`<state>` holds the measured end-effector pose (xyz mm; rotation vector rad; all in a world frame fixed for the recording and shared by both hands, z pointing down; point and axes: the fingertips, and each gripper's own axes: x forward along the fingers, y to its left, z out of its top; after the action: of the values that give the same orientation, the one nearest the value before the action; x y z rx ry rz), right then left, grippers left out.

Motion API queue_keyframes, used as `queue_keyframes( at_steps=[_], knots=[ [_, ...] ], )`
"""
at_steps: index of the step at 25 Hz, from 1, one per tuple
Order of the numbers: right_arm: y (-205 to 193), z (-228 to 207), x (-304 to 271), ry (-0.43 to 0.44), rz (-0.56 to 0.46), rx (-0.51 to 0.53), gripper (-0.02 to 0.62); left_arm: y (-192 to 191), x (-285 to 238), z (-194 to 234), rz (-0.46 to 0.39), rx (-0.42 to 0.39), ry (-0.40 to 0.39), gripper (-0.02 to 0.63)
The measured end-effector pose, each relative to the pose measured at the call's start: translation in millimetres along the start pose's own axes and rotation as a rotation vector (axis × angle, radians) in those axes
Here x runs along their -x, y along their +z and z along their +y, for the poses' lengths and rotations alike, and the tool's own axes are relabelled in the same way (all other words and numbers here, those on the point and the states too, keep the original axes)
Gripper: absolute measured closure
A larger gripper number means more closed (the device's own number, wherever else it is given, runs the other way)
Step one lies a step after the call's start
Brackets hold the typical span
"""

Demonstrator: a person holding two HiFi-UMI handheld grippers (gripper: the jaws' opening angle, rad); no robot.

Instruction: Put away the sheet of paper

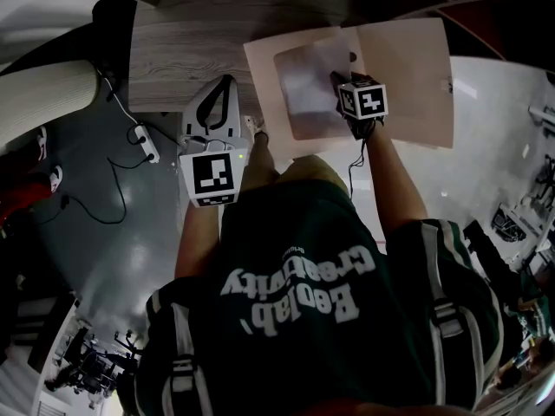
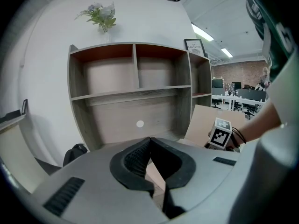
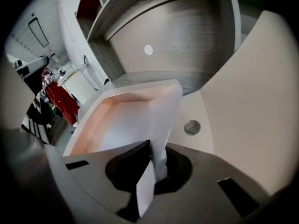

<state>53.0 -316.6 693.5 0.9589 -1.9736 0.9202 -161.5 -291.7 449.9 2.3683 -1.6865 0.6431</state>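
A white sheet of paper [image 1: 303, 89] hangs over an open beige folder [image 1: 408, 76] that lies on the wooden desk [image 1: 182, 50]. My right gripper [image 1: 336, 81] is shut on the sheet's near edge. In the right gripper view the sheet [image 3: 131, 125] curves up and away from the gripper [image 3: 152, 146]. The folder's raised flap [image 3: 252, 101] stands to the right, and a round snap [image 3: 192, 127] shows on the folder. My left gripper [image 1: 229, 81] hovers at the desk's front edge, left of the folder. It [image 2: 149, 143] is shut with nothing in it.
A wooden shelf unit [image 2: 135, 87] with open compartments stands at the back of the desk, a vase of flowers [image 2: 102, 17] on top. A power strip with cables [image 1: 143, 141] lies on the grey floor to the left. A white table [image 1: 494, 120] adjoins on the right.
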Motion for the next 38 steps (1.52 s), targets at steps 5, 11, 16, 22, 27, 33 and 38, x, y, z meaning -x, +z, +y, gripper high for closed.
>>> queue_keyframes(
  at_steps=[5,11,16,22,27,33,38],
  knots=[
    [1.2,20.6,-12.4,0.033,0.025,0.035,0.56,-4.1,2.3,10.4,0.004,0.012,0.012,0.589],
    [3.0,45.8,-24.4,0.073,0.046,0.075,0.56,-7.4,0.8,16.3,0.009,0.025,0.009,0.589],
    [2.1,56.2,-29.2,0.076,0.054,0.094,0.56,-9.4,-0.5,18.1,0.008,0.031,0.002,0.589],
    [1.4,57.1,-28.3,0.071,0.05,0.093,0.559,-10.5,-2.7,20.7,0.007,0.034,-0.01,0.589],
    [0.7,62.3,-28.7,0.027,0.061,0.165,0.471,-10.8,-6.0,18.4,0.007,0.035,-0.026,0.589],
    [13.9,54.8,-17.5,-0.117,0.001,0.293,0.364,-8.5,-7.8,19.0,-0.006,0.032,-0.041,0.589],
    [26.3,32.2,4.9,-0.242,-0.061,0.321,0.357,-7.3,-11.1,18.4,-0.014,0.032,-0.048,0.589]
  ],
)
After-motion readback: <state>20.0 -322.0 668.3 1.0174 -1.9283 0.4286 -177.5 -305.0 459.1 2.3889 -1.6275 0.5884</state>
